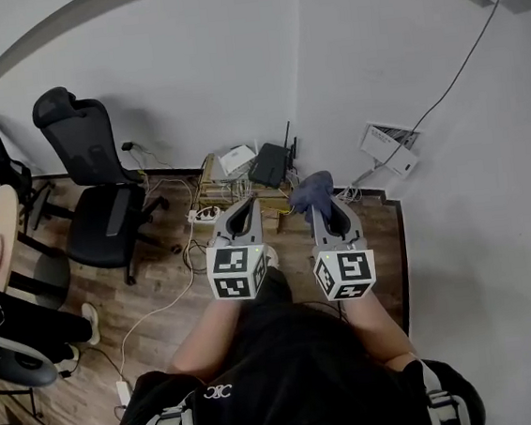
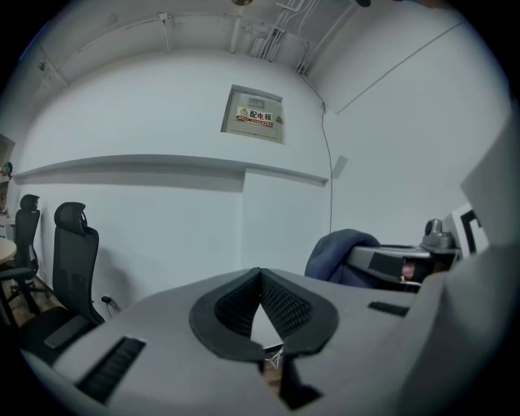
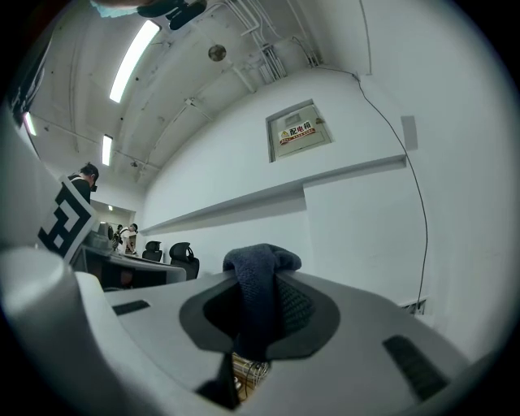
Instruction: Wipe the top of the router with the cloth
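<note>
A black router [image 1: 268,165] with upright antennas sits on a low rack by the wall corner. A dark blue cloth [image 1: 310,193] is pinched in my right gripper [image 1: 318,201], just right of and nearer than the router; in the right gripper view the cloth [image 3: 258,301] fills the gap between the jaws and bulges above them. My left gripper [image 1: 242,211] is held beside it, jaws together at the tips [image 2: 260,276] with nothing between them. The cloth [image 2: 341,253] also shows at the right of the left gripper view.
A white device [image 1: 237,158] lies left of the router on the rack. A power strip [image 1: 205,214] and cables trail across the wood floor. A black office chair [image 1: 98,191] stands to the left. A white box [image 1: 389,148] leans against the right wall.
</note>
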The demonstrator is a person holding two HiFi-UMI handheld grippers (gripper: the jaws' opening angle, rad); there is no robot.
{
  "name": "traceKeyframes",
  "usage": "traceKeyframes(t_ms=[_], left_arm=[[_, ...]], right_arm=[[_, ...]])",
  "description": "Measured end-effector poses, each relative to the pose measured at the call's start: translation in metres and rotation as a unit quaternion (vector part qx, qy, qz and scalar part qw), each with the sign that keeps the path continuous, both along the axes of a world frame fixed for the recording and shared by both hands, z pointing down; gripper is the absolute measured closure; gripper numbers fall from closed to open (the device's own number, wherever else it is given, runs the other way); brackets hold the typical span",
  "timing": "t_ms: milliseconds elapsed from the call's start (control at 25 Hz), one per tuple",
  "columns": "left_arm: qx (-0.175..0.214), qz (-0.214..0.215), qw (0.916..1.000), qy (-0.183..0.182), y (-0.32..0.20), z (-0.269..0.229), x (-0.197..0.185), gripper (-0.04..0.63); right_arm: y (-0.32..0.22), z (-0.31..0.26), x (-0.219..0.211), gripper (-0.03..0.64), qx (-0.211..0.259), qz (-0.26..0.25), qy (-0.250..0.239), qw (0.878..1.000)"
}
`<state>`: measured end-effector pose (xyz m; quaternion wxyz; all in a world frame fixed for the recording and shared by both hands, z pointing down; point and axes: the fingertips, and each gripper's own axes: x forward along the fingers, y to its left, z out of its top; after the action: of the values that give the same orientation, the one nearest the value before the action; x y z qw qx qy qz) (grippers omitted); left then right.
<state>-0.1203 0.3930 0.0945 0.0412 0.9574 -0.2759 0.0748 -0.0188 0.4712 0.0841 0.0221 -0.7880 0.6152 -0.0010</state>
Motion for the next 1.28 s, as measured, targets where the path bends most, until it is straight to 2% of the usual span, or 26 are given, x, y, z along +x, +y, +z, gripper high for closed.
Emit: traceKeyframes(t_ms=[160,320,640,1040,1280], left_arm=[[-0.017,0.003,0.9999,-0.001,-0.025,0.011,0.019,0.597],[-0.020,0.003,0.9998,-0.003,-0.059,0.015,0.038,0.597],[-0.023,-0.002,0.9997,-0.003,-0.130,0.017,0.070,0.597],[-0.032,-0.005,0.9995,0.000,-0.225,0.014,0.121,0.597],[-0.026,-0.011,0.9996,-0.004,-0.288,0.006,0.152,0.597]], right_arm=[[-0.028,0.008,0.017,0.580,-0.012,0.000,-0.005,1.000],[-0.062,0.011,0.028,0.580,-0.019,-0.003,0.010,1.000],[-0.133,0.019,0.066,0.580,-0.022,0.000,-0.007,1.000],[-0.231,0.018,0.133,0.580,-0.036,0.031,0.003,0.999],[-0.289,0.018,0.171,0.580,-0.035,0.028,-0.017,0.999]])
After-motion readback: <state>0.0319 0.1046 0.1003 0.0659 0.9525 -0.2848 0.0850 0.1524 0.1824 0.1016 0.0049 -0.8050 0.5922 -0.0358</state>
